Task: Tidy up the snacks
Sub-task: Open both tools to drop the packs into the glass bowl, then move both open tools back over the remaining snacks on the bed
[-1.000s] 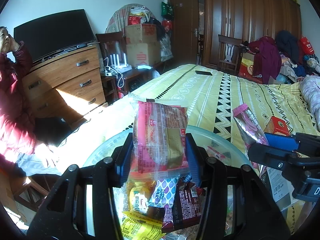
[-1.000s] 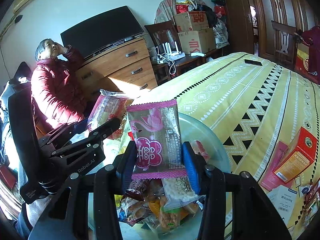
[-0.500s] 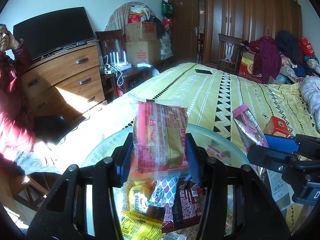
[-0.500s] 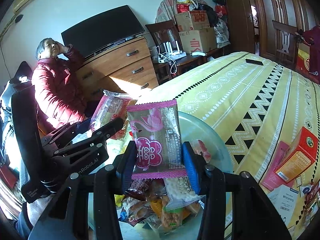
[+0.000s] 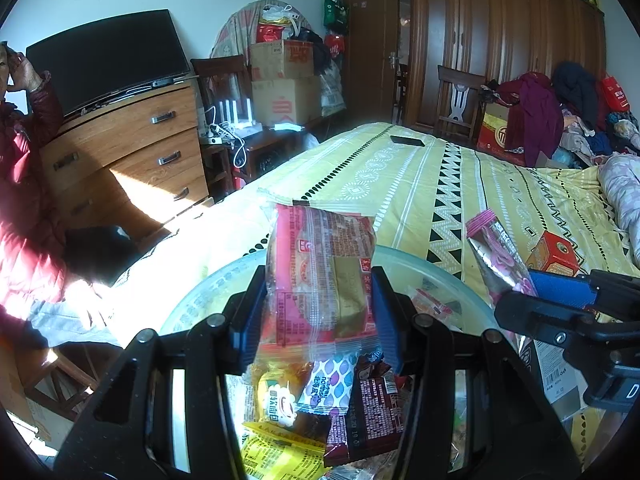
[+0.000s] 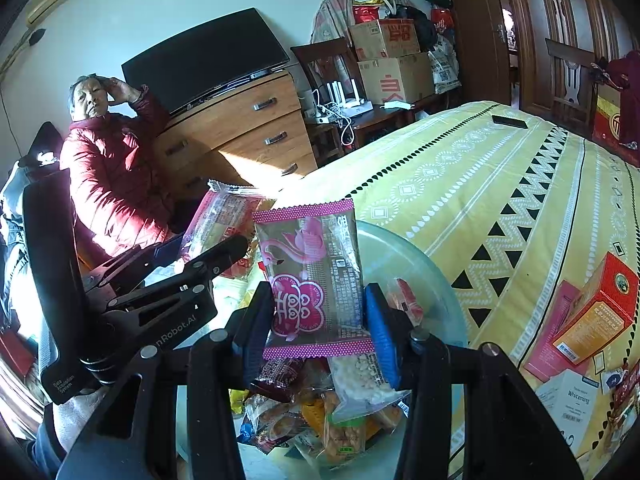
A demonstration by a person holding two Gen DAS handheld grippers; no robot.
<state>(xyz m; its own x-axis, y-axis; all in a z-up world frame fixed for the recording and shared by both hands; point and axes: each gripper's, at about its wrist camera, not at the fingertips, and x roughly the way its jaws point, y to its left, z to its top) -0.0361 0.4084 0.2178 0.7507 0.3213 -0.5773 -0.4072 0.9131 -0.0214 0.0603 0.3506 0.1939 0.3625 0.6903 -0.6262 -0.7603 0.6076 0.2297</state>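
My left gripper is shut on a red and clear snack packet, held upright above a round glass bowl on the bed. My right gripper is shut on a pink flamingo snack packet, held upright over the same bowl. The bowl holds several loose snack packets, also visible in the right wrist view. The right gripper with its pink packet shows at the right of the left wrist view. The left gripper with its red packet shows at the left of the right wrist view.
The bowl sits at the edge of a bed with a yellow patterned cover. Red and orange boxes and a white box lie on the bed to the right. A person in a red jacket sits to the left by a wooden dresser.
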